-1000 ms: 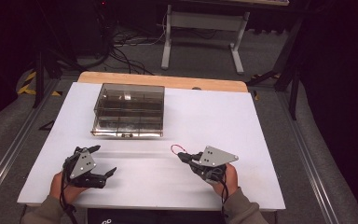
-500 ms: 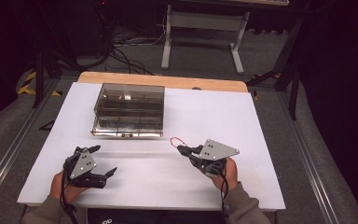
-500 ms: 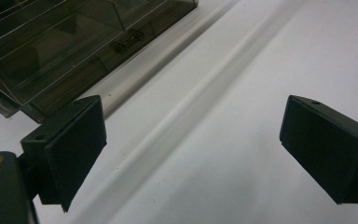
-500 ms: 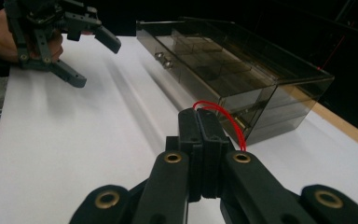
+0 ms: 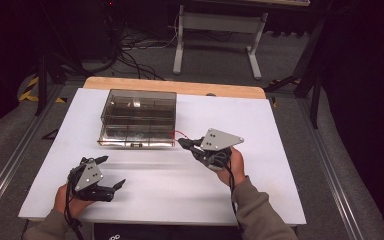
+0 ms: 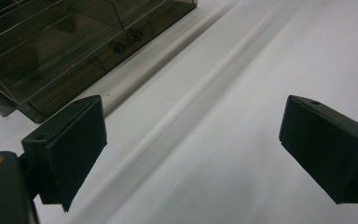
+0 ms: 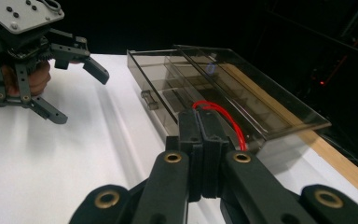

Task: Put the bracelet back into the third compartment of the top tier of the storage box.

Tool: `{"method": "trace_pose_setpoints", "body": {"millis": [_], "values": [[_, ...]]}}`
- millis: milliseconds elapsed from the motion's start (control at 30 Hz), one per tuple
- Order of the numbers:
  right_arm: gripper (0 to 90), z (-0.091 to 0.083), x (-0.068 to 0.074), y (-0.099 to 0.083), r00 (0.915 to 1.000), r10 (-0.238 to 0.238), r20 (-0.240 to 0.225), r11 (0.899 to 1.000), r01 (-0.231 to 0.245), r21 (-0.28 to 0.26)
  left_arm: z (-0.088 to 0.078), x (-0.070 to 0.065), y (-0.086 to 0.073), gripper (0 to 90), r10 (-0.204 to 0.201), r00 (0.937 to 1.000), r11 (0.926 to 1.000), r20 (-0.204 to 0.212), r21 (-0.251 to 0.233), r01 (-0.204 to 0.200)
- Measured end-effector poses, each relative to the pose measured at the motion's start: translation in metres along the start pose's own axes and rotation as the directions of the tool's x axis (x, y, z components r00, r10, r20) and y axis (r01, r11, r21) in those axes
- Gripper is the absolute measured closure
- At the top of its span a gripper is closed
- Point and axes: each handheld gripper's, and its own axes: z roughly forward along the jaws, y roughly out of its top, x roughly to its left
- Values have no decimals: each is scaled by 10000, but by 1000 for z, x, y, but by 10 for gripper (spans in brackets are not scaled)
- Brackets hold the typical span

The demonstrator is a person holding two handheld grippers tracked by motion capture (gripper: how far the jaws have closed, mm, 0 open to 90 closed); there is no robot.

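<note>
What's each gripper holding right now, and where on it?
The right gripper is shut on a thin red loop, pinching one end while the rest arcs free. The left gripper is open and holds nothing.

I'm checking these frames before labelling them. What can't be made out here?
- Red loop: in the right gripper view the shut right gripper covers its lower part; wire or band, cannot tell. Tiny in the high view.
- Clear box: glare and dark tint hide what its compartments hold.
- Box latch: blurred in the left gripper view.
- Left gripper: its open jaws are cut off by the bottom edge.
</note>
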Motion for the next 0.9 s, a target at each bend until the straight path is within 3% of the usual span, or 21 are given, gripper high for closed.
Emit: {"method": "trace_pose_setpoints", "body": {"millis": [433, 900], "values": [[900, 42, 2, 11, 9981, -147, -594, 9985, 177, 513, 0, 1, 0, 83, 52, 10000, 10000, 31, 33, -52], [898, 70, -8, 4, 9991, 242, -338, 9940, -204, 1075, -1, 1, -1, 83, 46, 9999, 10000, 97, 45, -47]]}}
